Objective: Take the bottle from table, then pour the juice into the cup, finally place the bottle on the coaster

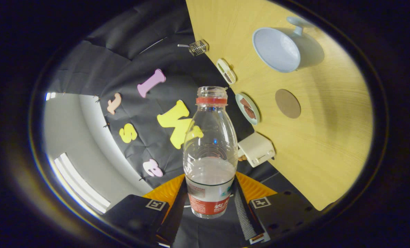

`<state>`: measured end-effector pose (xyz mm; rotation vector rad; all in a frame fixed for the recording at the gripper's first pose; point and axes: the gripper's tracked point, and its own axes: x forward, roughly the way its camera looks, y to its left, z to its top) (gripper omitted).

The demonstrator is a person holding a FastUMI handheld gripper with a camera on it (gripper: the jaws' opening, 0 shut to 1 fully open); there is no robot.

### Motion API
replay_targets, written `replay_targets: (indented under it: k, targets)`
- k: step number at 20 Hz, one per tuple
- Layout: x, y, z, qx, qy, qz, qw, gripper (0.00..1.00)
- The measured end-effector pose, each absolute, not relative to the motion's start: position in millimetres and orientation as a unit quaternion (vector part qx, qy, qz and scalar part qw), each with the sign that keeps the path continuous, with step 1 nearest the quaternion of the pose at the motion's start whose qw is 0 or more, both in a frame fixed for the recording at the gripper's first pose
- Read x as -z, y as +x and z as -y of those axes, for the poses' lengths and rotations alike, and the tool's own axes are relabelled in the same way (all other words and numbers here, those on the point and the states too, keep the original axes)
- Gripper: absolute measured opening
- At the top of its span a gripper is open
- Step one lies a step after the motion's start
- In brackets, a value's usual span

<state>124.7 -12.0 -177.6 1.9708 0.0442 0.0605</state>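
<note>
At frame centre the uncapped bottle (210, 151) sits clamped between both fingers of the gripper (210, 203). Upper right on the table (315, 165) lie the cup (277, 49) and coaster (288, 103). Rolled this far, juice could spill short of the cup.

Wooden table (329, 151); along its edge: small wire basket (198, 47), oval dish (226, 71), round plate (247, 108) with brown food, white box-shaped item (256, 149) near plate
</note>
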Motion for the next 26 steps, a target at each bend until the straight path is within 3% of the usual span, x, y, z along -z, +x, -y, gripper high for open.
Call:
replay_targets:
  k: [3, 8, 14, 17, 26]
  targets:
    - [183.2, 123.2, 2.7, -0.025, 0.800, -0.041, 0.598, 0.74]
    - [211.5, 93.7, -13.7, -0.056, 0.614, -0.096, 0.781, 0.74]
    - [236.8, 70.8, 20.4, -0.048, 0.295, -0.122, 0.946, 0.75]
    - [231.8, 59.7, 40.6, -0.021, 0.153, -0.125, 0.980, 0.76]
    - [211.6, 49.6, 9.5, -0.011, 0.026, -0.077, 0.997, 0.76]
